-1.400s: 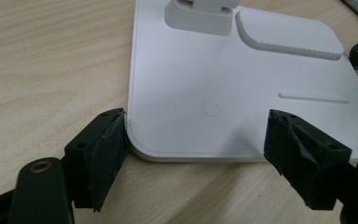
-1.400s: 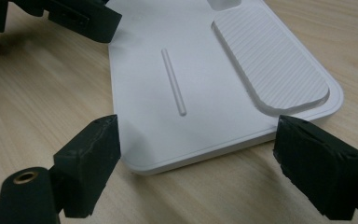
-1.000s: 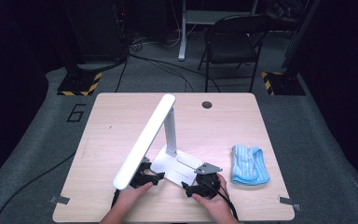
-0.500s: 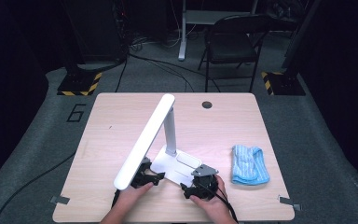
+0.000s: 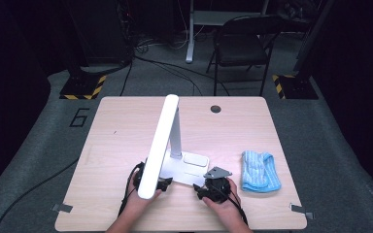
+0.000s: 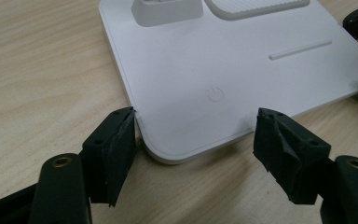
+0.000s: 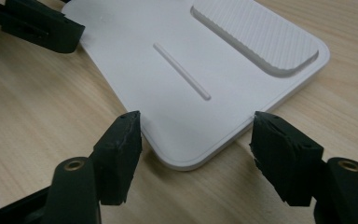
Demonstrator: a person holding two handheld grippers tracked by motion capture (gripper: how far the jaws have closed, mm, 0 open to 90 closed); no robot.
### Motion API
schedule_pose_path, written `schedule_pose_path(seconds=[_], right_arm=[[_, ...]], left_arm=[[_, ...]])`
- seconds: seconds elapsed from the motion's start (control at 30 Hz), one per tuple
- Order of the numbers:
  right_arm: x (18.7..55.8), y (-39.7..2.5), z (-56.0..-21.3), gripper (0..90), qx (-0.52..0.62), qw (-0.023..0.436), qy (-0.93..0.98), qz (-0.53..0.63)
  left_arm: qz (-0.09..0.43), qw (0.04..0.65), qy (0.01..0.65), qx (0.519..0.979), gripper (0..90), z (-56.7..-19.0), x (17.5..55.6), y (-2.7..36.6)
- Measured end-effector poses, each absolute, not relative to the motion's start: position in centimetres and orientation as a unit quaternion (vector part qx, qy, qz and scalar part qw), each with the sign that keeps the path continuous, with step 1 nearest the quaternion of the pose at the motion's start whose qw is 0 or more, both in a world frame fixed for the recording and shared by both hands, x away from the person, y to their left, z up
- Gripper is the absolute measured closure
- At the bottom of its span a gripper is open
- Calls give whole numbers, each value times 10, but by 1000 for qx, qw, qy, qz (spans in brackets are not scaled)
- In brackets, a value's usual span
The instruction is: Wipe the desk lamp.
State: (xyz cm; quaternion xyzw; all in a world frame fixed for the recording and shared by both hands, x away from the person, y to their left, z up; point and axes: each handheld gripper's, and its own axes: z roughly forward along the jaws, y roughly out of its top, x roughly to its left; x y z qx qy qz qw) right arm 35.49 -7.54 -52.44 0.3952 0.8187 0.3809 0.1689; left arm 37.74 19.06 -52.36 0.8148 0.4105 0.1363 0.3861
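Carefully now, because this lamp (image 5: 167,141) could tip. It is tall, and its long white head leans out over the near edge of the table (image 5: 116,126), so it may be heavy up top. If the two grippers grab just the corners of the flat white base (image 6: 223,79) and pull unevenly, the base might twist or slide out. The base looks smooth and thin, so the jaws could slip off its rounded edge.

The left gripper (image 6: 198,140) has its jaws wide apart, one on each side of the near corner of the base, and the left jaw looks to be right against the edge. The right gripper (image 7: 198,140) is spread wide too, around the other near corner, holding nothing.

The lamp stands near the middle of the table, toward the person's side. Its base has a little power mark (image 6: 214,94), a thin raised line (image 7: 182,71) and a ribbed pad (image 7: 256,35). A blue cloth (image 5: 260,171) lies off to the right, apart from the lamp.
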Motion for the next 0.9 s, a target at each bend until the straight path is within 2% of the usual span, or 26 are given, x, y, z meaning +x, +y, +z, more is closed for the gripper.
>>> schedule_pose_path(seconds=[0.27,0.63,0.9], right_arm=[[365,-85,-525,429,410,168,813,379],[371,-88,-526,453,414,177,807,382],[369,-87,-527,438,417,178,806,381]], left_arm=[[133,391,413,812,335,-523,378,186],[134,388,413,813,332,-523,376,184],[132,392,410,813,329,-523,377,185]])
